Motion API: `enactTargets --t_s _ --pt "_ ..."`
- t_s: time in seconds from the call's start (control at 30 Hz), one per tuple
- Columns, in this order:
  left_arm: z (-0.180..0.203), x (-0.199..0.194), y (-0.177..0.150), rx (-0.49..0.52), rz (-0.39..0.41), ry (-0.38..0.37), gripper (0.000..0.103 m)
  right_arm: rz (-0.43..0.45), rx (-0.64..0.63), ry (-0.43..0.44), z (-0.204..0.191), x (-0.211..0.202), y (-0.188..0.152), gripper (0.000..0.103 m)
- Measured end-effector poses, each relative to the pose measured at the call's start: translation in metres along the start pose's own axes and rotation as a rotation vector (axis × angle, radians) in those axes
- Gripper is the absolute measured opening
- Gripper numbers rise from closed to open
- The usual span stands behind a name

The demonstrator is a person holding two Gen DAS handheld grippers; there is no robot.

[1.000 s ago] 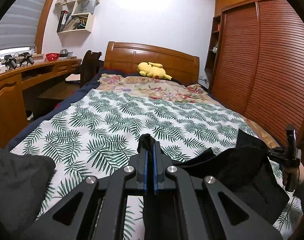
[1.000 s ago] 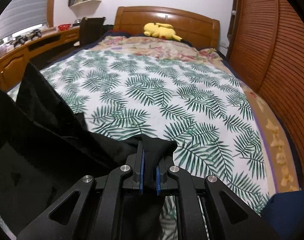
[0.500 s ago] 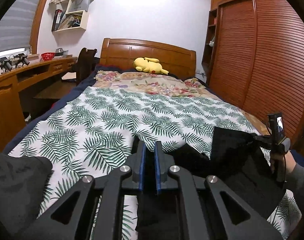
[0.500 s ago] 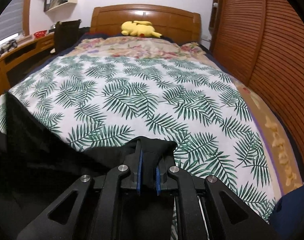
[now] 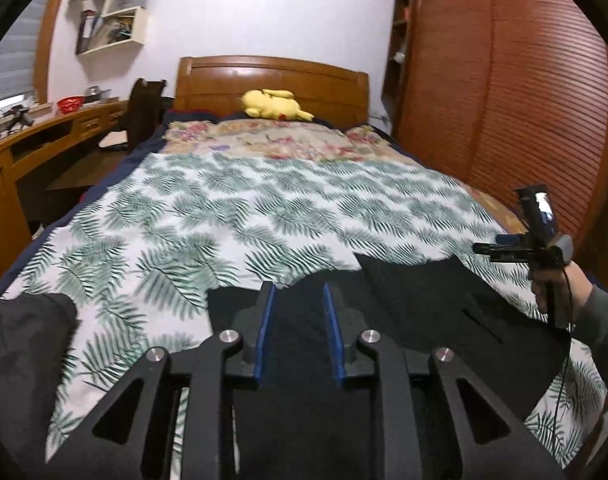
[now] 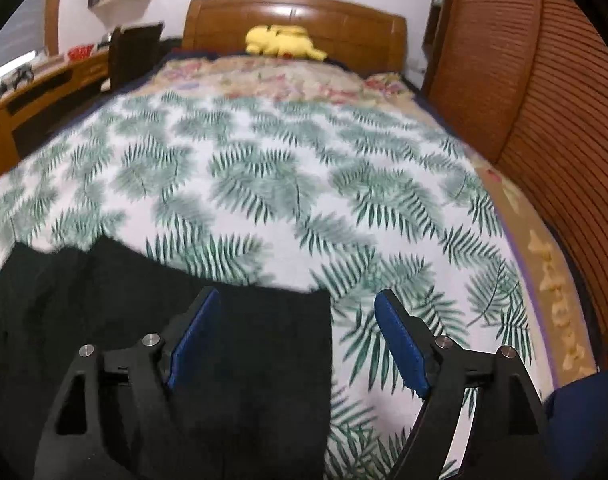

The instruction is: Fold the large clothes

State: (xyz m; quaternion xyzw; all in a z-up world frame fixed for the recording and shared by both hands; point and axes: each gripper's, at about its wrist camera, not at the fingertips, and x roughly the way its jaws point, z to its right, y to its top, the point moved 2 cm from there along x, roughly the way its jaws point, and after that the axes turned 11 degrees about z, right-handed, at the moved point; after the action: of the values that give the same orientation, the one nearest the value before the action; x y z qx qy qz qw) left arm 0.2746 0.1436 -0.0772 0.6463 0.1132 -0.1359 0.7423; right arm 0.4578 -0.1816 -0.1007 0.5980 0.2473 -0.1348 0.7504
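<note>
on the leaf-print bedspread (image 5: 207, 216), near its foot: black garment (image 5: 416, 312) lying flat, left gripper (image 5: 297, 300) and right gripper (image 6: 295, 300) both spread, gripping nothing.

Bed (image 5: 231, 216) with leaf-print cover is carrying black garment (image 5: 424, 304) at near edge, yellow plush (image 5: 273, 105) lying by headboard.

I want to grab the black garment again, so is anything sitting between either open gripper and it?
Nothing visible does. The black garment lies flat on the leaf-print bedspread, right under the left gripper and partly under the right gripper.
</note>
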Motion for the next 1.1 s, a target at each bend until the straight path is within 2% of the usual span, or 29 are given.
enactTargets --t_s 0.1,0.3,0.43,0.5,0.53,0.6,0.67,0.77,0.83,0.9,1.0,1.03,1.07,1.1 --pt "0.017 0.008 -0.012 0.0 -0.042 -0.058 0.022 -0.077 0.013 0.013 0.003 0.015 -0.019 0.081" --pt "0.049 0.02 -0.033 0.034 -0.102 -0.111 0.022 -0.205 0.135 0.063 0.02 0.044 -0.046 0.066" --pt "0.067 0.022 -0.04 0.052 -0.127 -0.152 0.022 -0.238 0.175 0.051 0.029 0.055 -0.051 0.056" --pt "0.072 0.022 -0.041 0.063 -0.131 -0.158 0.022 -0.263 0.192 0.063 0.031 0.061 -0.055 0.037" --pt "0.074 0.022 -0.042 0.065 -0.133 -0.161 0.022 -0.275 0.198 0.093 0.03 0.064 -0.056 0.0" --pt "0.076 0.023 -0.042 0.07 -0.137 -0.164 0.022 -0.27 0.171 0.104 0.026 0.065 -0.055 0.001" --pt "0.077 0.023 -0.042 0.072 -0.138 -0.164 0.022 -0.203 0.135 0.098 0.021 0.057 -0.046 0.0" --pt "0.076 0.021 -0.043 0.065 -0.13 -0.157 0.022 -0.087 0.135 0.036 0.024 0.04 -0.029 0.0" --pt "0.075 0.021 -0.048 0.053 -0.136 -0.156 0.022 -0.104 0.147 -0.021 0.026 0.04 -0.023 0.001" --pt "0.076 0.019 -0.052 0.058 -0.146 -0.161 0.022 -0.137 0.161 -0.031 0.026 0.038 -0.02 0.001" --pt "0.079 0.014 -0.057 0.072 -0.153 -0.161 0.022 -0.109 0.096 -0.062 0.019 0.02 -0.012 0.016" --pt "0.08 0.012 -0.059 0.075 -0.155 -0.162 0.022 -0.101 0.082 -0.06 0.016 0.011 -0.011 0.026" --pt "0.081 0.009 -0.06 0.079 -0.154 -0.164 0.022 -0.093 0.078 -0.035 0.013 0.003 -0.012 0.032" --pt "0.081 0.007 -0.061 0.08 -0.153 -0.164 0.022 -0.083 0.072 -0.009 0.01 -0.01 -0.014 0.035"
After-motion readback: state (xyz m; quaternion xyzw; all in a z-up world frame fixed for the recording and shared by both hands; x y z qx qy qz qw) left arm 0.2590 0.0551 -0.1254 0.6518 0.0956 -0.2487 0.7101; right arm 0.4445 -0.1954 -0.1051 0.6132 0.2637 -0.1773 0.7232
